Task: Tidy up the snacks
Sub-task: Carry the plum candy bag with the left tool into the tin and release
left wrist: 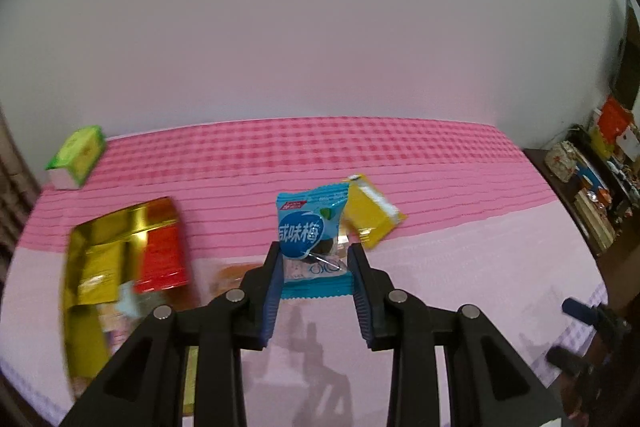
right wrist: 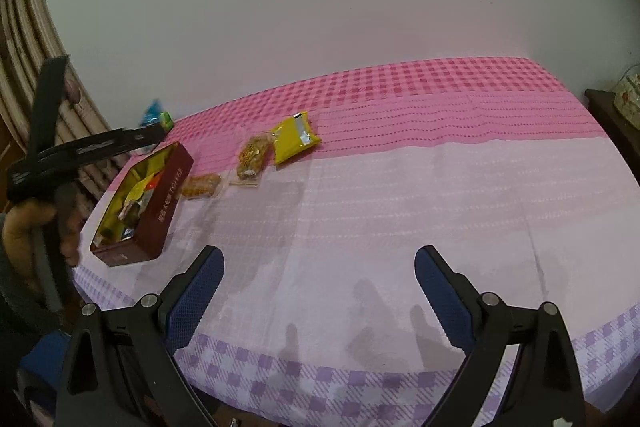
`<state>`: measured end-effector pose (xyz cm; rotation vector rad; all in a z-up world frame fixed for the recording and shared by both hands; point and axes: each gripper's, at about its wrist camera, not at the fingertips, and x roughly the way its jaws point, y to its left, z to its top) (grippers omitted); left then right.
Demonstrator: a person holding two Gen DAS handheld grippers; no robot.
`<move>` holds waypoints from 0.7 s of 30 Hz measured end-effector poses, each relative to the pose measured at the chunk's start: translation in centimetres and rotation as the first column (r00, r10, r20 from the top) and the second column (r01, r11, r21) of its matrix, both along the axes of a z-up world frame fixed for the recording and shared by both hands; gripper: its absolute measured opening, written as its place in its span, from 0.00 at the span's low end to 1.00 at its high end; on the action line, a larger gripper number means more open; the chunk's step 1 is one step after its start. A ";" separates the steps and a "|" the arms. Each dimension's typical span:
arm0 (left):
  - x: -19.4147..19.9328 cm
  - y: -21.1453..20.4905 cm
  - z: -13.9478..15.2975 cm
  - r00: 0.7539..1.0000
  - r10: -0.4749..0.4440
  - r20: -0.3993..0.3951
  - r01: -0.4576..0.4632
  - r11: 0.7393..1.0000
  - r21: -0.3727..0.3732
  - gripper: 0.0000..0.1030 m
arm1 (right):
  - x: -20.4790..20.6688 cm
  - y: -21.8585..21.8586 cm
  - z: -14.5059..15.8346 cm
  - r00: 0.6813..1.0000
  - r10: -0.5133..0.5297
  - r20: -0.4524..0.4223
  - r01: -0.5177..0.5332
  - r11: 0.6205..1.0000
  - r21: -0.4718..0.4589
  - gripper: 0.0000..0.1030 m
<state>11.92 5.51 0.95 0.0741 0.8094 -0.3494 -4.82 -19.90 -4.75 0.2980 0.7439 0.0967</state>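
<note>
We saw the left gripper (left wrist: 314,259) raised off the tabletop (left wrist: 460,267), its jaws clamped on a blue sweet packet (left wrist: 308,231) — the blue pads pressed against both side edges of the wrapper, which stood upright between them. The packet hung clear of the pink-and-white checked cloth. In the right wrist view the same gripper appeared at the far left, held in a person's hand (right wrist: 28,227), with a scrap of blue wrapper showing at its tip, above the far end of the tin.

Behind the packet, a yellow packet (left wrist: 370,217) lay flat on the cloth. To the left sat an open red tin (left wrist: 164,255) with a gold lining, blurred in the left wrist view; from the right wrist view we could make out several wrapped snacks already lying inside it. A small green box (left wrist: 78,157) stood at the far left corner of the tabletop.

The right gripper (right wrist: 318,295) hovered low over the near edge of the tabletop, its jaws spread wide with nothing between them. From its camera we saw two clear-wrapped biscuit packets: one (right wrist: 252,157) just beside the yellow packet, the other (right wrist: 200,185) nearer the tin — both resting on the cloth, apart from the tin. A dark side cabinet (left wrist: 592,195) crowded with oddments stood to the right.
</note>
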 end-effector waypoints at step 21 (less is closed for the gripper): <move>-0.9 13.5 -0.9 0.949 0.310 0.058 -0.316 0.932 0.176 0.31 | -0.1 1.2 -0.1 0.999 0.032 -0.018 -0.032 0.999 -0.007 0.93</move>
